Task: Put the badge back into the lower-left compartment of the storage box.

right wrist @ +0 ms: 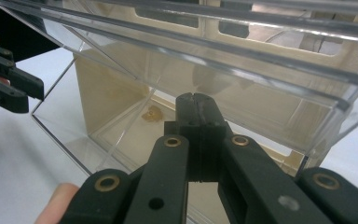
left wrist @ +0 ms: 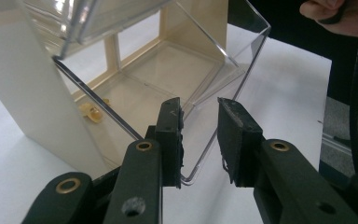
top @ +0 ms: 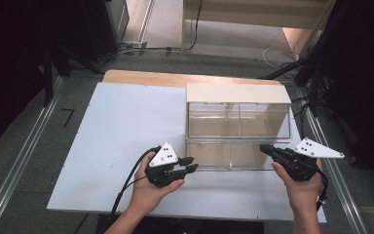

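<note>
So the left gripper [left wrist: 199,140] straddles the clear drawer's [top: 226,157] corner, jaws partly open (not pinching); right gripper [right wrist: 196,135] is closed, empty.

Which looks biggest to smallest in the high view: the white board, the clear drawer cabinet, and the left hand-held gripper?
1. white board
2. clear drawer cabinet
3. left hand-held gripper

The gaps are plain, so nearness to the camera does not change the order.
</note>
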Motion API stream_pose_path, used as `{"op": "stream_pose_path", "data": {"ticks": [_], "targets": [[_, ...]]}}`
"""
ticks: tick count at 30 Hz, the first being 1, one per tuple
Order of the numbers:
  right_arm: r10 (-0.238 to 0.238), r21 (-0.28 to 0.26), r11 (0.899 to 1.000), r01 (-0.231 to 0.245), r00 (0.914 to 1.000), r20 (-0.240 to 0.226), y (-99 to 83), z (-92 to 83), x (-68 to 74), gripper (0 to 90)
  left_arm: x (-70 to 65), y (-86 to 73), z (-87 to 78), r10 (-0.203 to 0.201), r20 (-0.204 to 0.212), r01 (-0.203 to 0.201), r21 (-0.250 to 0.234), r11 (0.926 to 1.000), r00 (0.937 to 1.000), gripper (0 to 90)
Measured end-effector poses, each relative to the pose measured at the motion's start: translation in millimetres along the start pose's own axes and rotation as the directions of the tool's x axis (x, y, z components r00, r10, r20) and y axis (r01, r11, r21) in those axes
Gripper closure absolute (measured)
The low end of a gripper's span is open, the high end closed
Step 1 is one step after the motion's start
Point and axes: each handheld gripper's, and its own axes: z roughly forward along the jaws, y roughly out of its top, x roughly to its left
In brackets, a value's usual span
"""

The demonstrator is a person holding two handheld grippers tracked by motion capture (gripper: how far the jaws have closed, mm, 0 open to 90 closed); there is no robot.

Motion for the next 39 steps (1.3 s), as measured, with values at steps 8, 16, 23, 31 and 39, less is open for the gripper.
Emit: {"op": "stream_pose_path", "data": {"ticks": [8, 16, 23, 31, 39], "targets": [[0.011, 0.0, 1.0, -0.011, 0.9999, 0.009, -1.5, -3.0, -1.6, 88.4, 2.3, 5.8, -8.4, 0.01, 0.005, -0.01, -0.023, 0.9997, 0.9999, 74.9], [0.015, 0.001, 1.0, -0.015, 0.9998, 0.015, -2.6, -6.2, -4.1, 88.4, 2.7, 8.5, -13.8, 0.009, -0.001, -0.009, -0.043, 0.999, 1.0, 85.8], [0.03, 0.002, 1.0, -0.03, 0.9993, 0.02, -4.4, -10.4, -9.6, 88.4, 4.2, 10.4, -17.0, 0.0, -0.002, 0.0, -0.051, 0.9987, 1.0, 89.9], [0.057, 0.004, 0.998, -0.057, 0.9978, 0.035, -9.4, -16.6, -17.4, 88.4, 3.9, 11.1, -17.0, -0.002, 0.001, 0.002, -0.052, 0.9986, 1.0, 90.0], [0.068, 0.009, 0.998, -0.068, 0.9972, 0.032, -14.6, -21.3, -22.6, 88.4, 4.4, 10.8, -17.5, -0.005, 0.005, 0.005, -0.053, 0.9986, 1.0, 90.0]]}}
